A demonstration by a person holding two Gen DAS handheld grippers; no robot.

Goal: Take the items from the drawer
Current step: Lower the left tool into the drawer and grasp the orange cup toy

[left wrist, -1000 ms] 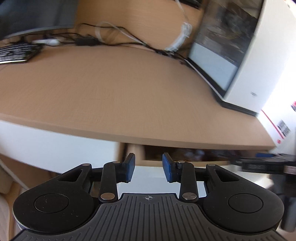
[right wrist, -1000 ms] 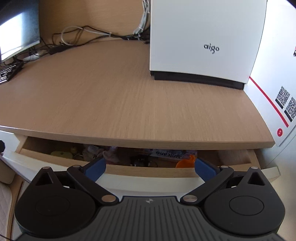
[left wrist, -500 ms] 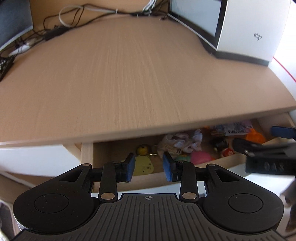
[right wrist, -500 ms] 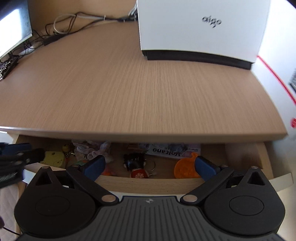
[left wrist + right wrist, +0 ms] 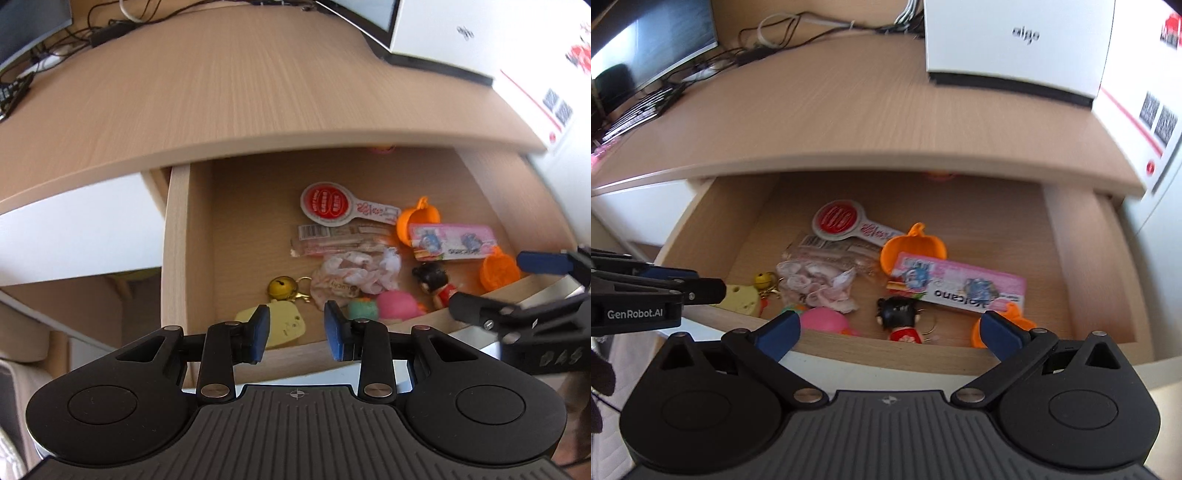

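We hold both grippers over the open drawer under the desk top. Left gripper: narrow gap, nothing in it, above the yellow tag. Right gripper: spread wide, empty, w/ the doll keychain betw. its fingers. Pink packet & orange cup lie mid-drawer.

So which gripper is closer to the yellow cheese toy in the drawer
Left. The left gripper hovers open right over the yellow cheese toy at the drawer's left front; the right gripper, also open, hangs over the right half.
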